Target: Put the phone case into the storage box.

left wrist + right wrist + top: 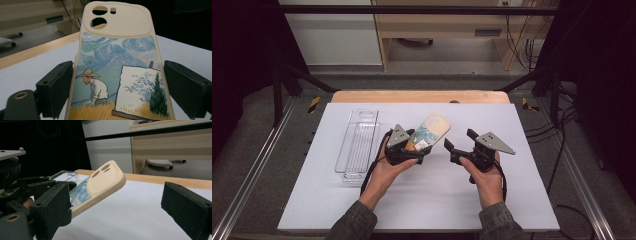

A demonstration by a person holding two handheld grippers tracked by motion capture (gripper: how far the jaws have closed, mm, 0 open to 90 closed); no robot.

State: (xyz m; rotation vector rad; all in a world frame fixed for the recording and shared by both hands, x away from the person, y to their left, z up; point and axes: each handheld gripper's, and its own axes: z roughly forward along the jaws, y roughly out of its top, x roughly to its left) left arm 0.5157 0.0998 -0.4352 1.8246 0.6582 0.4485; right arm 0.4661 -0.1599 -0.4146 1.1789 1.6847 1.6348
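A cream phone case [432, 128] with a painted scene of a man in a straw hat and an easel is held tilted above the white table top. My left gripper [414, 144] is shut on it, one jaw on each long edge near the lower end. In the left gripper view the phone case [117, 50] runs up between the jaws with its camera cut-outs at the top. My right gripper [460, 138] hangs just right of it, open with nothing between its jaws. In the right gripper view the phone case [106, 178] lies ahead to the left of my right gripper [120, 205].
A clear plastic tray [358, 142] lies lengthwise on the white mat [422, 200], left of my left hand. The table's wooden far edge [419, 96] lies behind. Metal rails [252, 170] flank the table, and cables [557, 150] trail on the right.
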